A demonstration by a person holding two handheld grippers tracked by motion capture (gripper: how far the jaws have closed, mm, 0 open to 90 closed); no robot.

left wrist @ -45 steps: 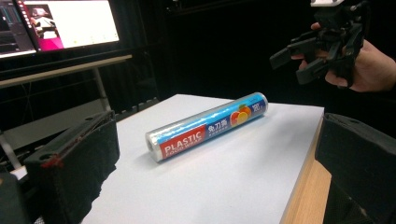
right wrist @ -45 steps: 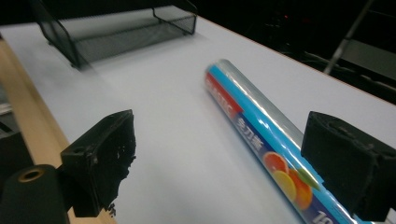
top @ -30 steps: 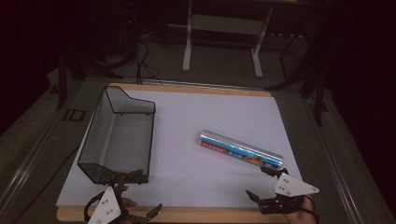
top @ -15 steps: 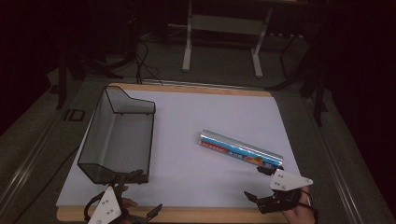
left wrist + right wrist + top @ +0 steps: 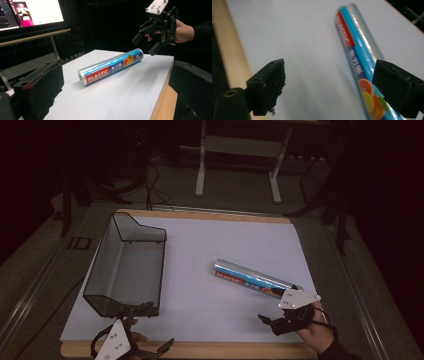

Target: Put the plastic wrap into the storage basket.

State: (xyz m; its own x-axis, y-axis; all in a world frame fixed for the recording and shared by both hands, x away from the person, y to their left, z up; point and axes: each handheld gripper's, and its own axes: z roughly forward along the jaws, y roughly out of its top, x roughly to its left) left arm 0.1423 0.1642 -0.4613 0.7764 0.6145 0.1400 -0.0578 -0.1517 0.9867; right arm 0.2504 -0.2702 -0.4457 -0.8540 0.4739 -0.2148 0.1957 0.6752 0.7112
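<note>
White board [image 5: 200, 290] is covering most of the table, with a strip of pale wood [image 5: 210, 351] showing along the near edge. A roll of plastic wrap [image 5: 252, 279] is lying on its side on the right half of the board, slanting from its silvery far end toward its near end at the right. Its label is showing blue and red bands, the words PLASTIC FOOD WRAP, and fruit pictures near one end. A black wire mesh basket [image 5: 127, 265] is sitting upright on the left part of the board, well apart from the roll.

The right gripper [image 5: 280, 322] is hovering near the front right corner, held in a hand [image 5: 316, 330], with its grey plate just in front of the near end of the roll. Its jaws are standing wide apart and holding nothing. In the right gripper view the roll [image 5: 362, 62] is running past the right-hand jaw, not between the two.

The left gripper [image 5: 147, 330] is hanging over the near edge, just in front of the basket's near wall. Its jaws are also spread wide and gripping nothing. In the left gripper view the roll [image 5: 111, 66] is lying ahead between the jaws but well beyond them, and the right gripper [image 5: 147, 43] is poised above the roll's far end.
</note>
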